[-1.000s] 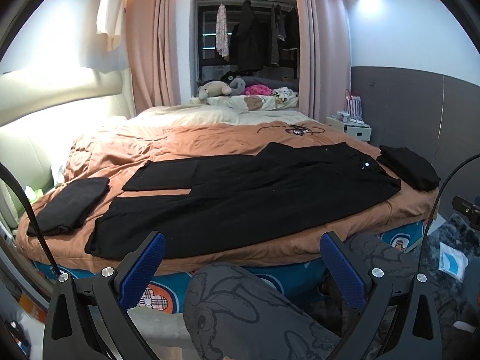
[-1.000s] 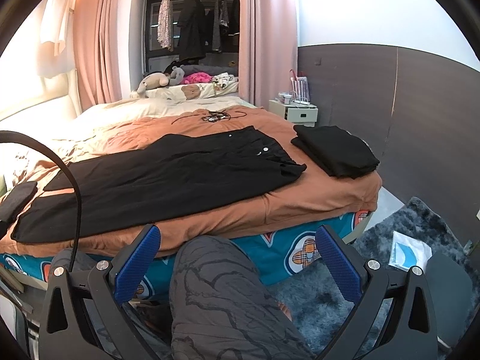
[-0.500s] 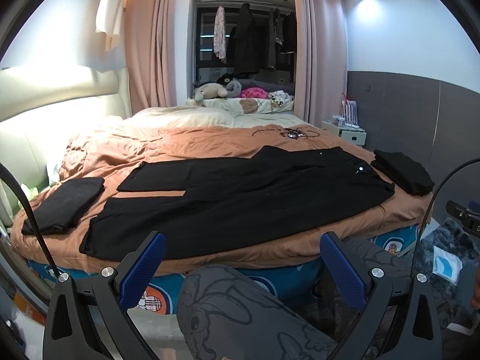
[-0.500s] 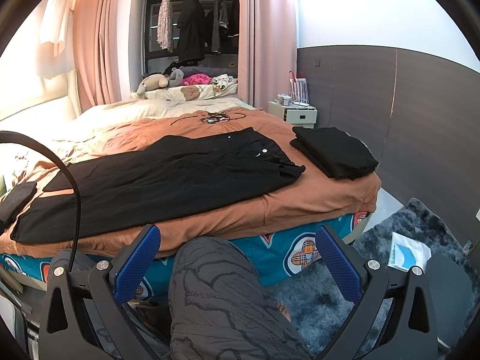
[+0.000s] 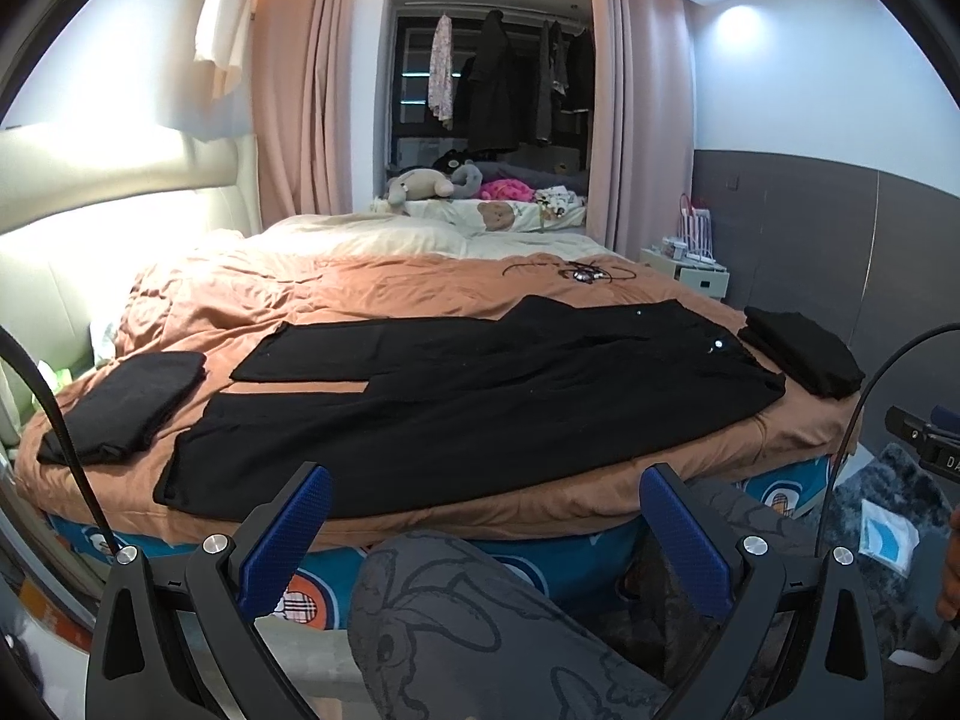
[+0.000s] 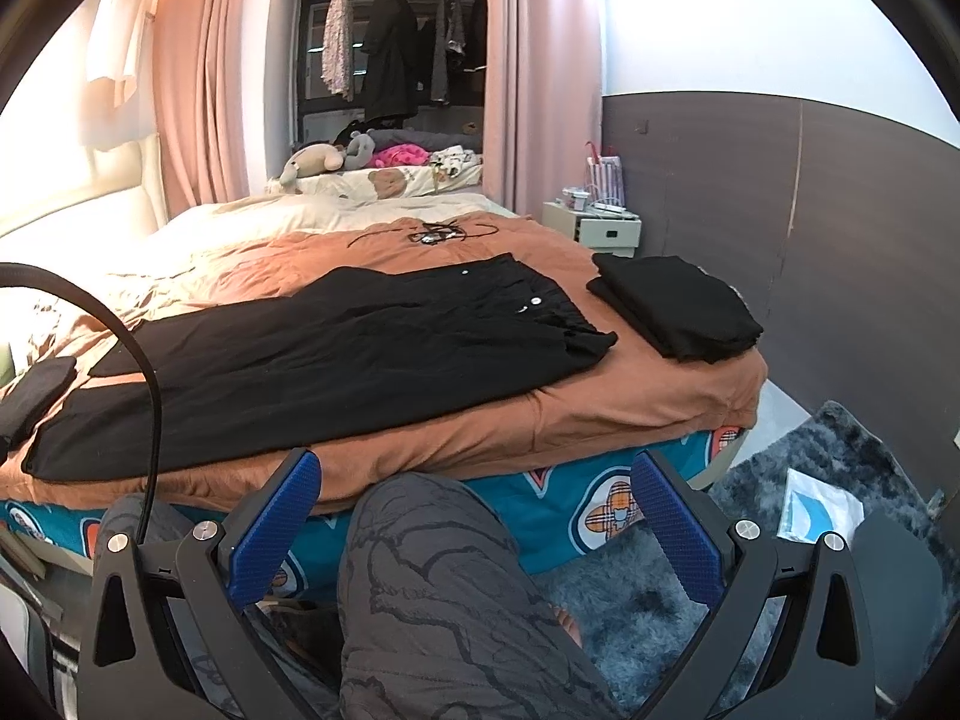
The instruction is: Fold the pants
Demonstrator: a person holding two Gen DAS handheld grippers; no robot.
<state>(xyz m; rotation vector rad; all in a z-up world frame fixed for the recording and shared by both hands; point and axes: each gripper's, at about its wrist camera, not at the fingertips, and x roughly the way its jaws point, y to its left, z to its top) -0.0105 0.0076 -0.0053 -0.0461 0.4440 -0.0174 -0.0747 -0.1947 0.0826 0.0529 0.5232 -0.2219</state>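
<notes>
Pink curtains [image 5: 300, 90] are framing a dark wardrobe alcove at the far end of the bedroom, and a wide bed [image 5: 420, 288] with a rust-orange duvet is filling the middle of the left wrist view. Black pants [image 5: 480, 396] are lying flat and unfolded across the near part of the duvet, waistband toward the right, the two legs stretching out to the left with a narrow strip of duvet showing between them. One folded black garment [image 5: 126, 402] is resting just beside the leg ends on the left, and another folded black stack [image 5: 804, 354] is sitting near the waistband on the right. Stuffed toys [image 5: 420, 183] are piled beyond the pillows. The left gripper [image 5: 480, 516] is hovering short of the bed's edge above the person's patterned grey trouser knee [image 5: 456, 600], its blue-padded fingers [image 5: 288, 528] spreading wide apart and holding nothing.

From the right wrist view, the pants [image 6: 336, 354] are lying on the duvet with the waistband and its pale buttons toward the right. The folded black stack [image 6: 672, 306] is sitting near the bed's right corner, close to but apart from the waistband. A white nightstand [image 6: 600, 228] is standing against the dark wall panel, and a grey shaggy rug [image 6: 810, 480] is covering the floor. The right gripper [image 6: 477, 510] is hanging above the person's knee [image 6: 432, 570], its blue fingers [image 6: 672, 522] gaping wide and empty, well short of the pants.
</notes>
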